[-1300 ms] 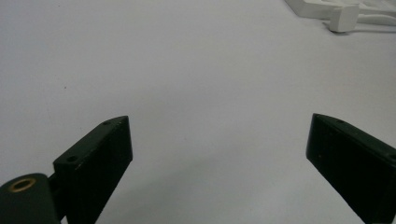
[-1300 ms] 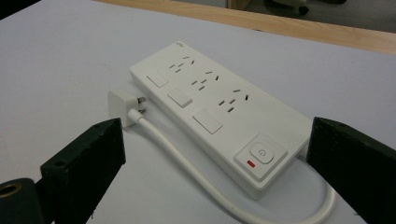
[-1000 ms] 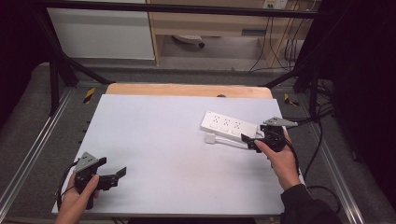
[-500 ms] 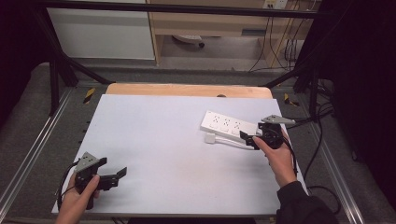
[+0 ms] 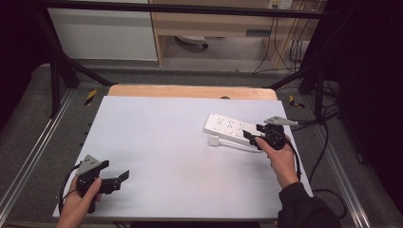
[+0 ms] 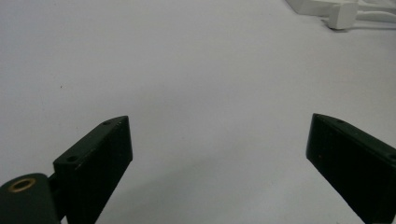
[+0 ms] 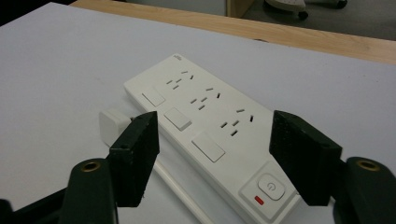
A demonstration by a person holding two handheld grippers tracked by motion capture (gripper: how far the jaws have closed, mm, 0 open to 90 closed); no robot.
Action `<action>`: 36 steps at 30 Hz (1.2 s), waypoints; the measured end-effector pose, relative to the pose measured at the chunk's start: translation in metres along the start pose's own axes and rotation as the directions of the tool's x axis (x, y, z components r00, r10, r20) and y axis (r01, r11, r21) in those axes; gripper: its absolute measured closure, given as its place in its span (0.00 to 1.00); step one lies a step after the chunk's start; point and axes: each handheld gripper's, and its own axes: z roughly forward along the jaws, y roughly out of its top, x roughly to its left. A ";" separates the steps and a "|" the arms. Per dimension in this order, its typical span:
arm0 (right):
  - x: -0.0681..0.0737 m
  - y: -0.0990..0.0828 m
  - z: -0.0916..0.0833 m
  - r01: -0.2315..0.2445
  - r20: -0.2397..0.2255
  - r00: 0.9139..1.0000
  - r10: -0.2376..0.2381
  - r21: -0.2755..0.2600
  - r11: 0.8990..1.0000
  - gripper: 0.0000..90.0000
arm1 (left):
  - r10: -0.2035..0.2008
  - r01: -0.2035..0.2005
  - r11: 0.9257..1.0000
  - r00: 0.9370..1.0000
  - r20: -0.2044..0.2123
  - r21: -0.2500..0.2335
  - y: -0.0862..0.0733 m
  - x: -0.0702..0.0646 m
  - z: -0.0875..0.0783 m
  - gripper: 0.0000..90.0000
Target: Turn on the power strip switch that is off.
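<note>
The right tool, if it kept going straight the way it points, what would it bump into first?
Most likely the white plastic power strip: the right tool has its open jaws astride the end with the power button, almost upon it already.

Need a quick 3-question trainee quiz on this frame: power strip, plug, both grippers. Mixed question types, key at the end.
1. True or false: the right gripper has its jaws shut on the power strip.
2. Multiple choice: in the high view, where does the white plug lie?
A. on the strip's near side, on the table
B. inserted in a socket
C. between the left gripper's jaws
3. Fill in: the left gripper is held over bare table with its jaws ____.

Key
1. False. The jaws are open, one on each side of the strip's switch end.
2. A
3. open
</note>
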 end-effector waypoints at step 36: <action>0.008 0.006 0.034 0.020 0.021 1.000 -0.019 -0.043 0.999 0.91 | 0.005 -0.005 1.000 1.000 0.004 -0.001 0.000 0.000 0.000 0.08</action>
